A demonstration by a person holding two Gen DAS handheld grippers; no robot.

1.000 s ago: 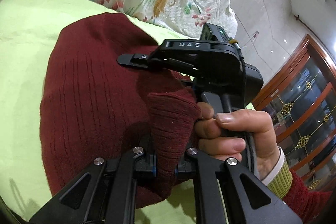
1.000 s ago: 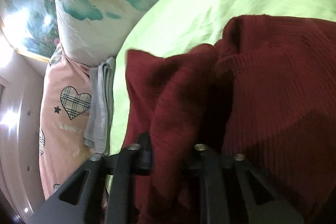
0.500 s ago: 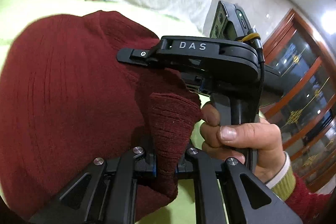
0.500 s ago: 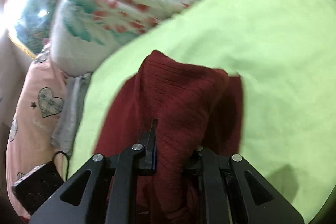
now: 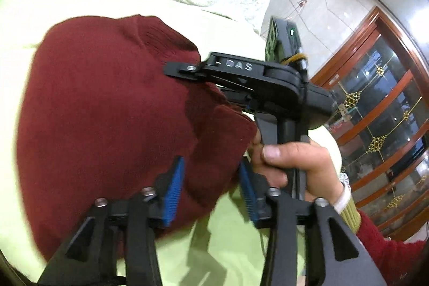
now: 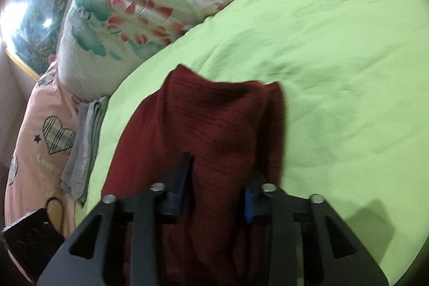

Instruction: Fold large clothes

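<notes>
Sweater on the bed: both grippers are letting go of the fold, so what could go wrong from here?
1. The maroon sweater still sits between the left gripper fingers as its jaws are opening; the ribbed blue pads may snag the knit and drag the fold apart on withdrawal.
2. The same holds at the right gripper, where cloth bunches between the opening jaws.
3. The released edge stands humped on the green sheet and may flop open.

"DAS" stands in raised letters on the top arm of the right gripper [image 5: 214,69], seen ahead of the left tongs. Left of the right tongs, the pink pillow [image 6: 40,141] bears blurred white script, perhaps "Lovely".
</notes>
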